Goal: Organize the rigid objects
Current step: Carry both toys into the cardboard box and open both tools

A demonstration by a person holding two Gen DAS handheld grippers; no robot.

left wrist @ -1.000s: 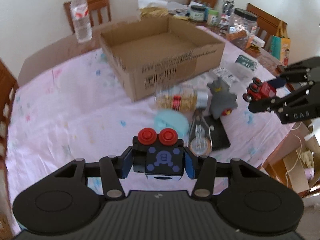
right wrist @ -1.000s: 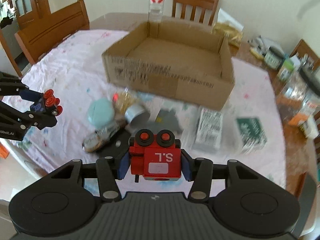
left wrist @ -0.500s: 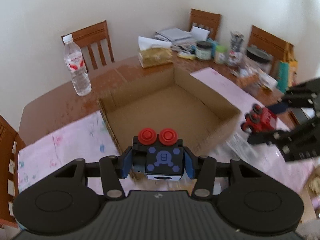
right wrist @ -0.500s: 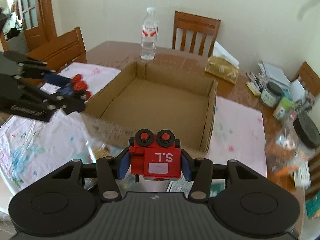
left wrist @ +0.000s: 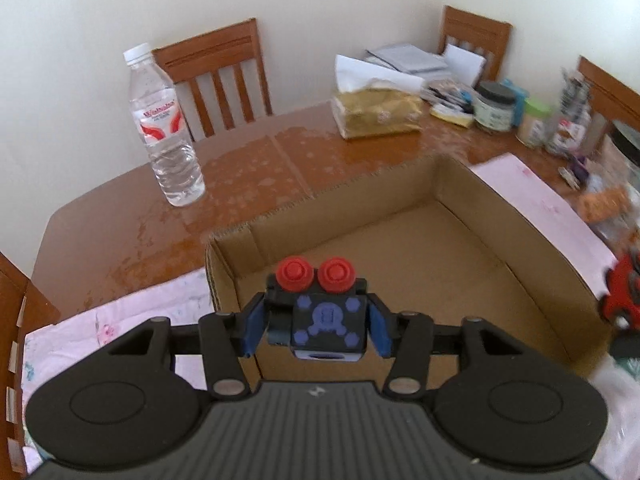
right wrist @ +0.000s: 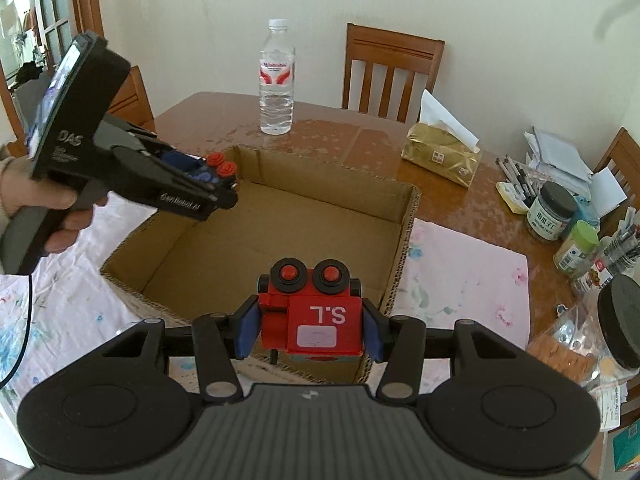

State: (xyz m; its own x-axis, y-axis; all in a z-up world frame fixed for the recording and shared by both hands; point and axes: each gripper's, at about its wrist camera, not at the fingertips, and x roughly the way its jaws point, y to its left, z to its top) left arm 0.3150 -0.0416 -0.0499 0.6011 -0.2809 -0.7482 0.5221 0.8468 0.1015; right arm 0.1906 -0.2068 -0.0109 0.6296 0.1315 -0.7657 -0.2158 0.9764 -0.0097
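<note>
My left gripper is shut on a black toy block with two red knobs and blue markings, held above the near left corner of the open cardboard box. My right gripper is shut on a red toy block marked "S.L", held over the near rim of the same box. The box looks empty inside. The left gripper with its black block shows in the right wrist view over the box's left wall. The red block shows blurred at the right edge of the left wrist view.
A water bottle stands on the wooden table behind the box. A gold tissue pack, jars, pens and papers crowd the right side. Wooden chairs ring the table. A pink floral cloth lies under the box.
Both grippers have risen from the cluttered near side of the table and moved forward over the box, each still holding its block.
</note>
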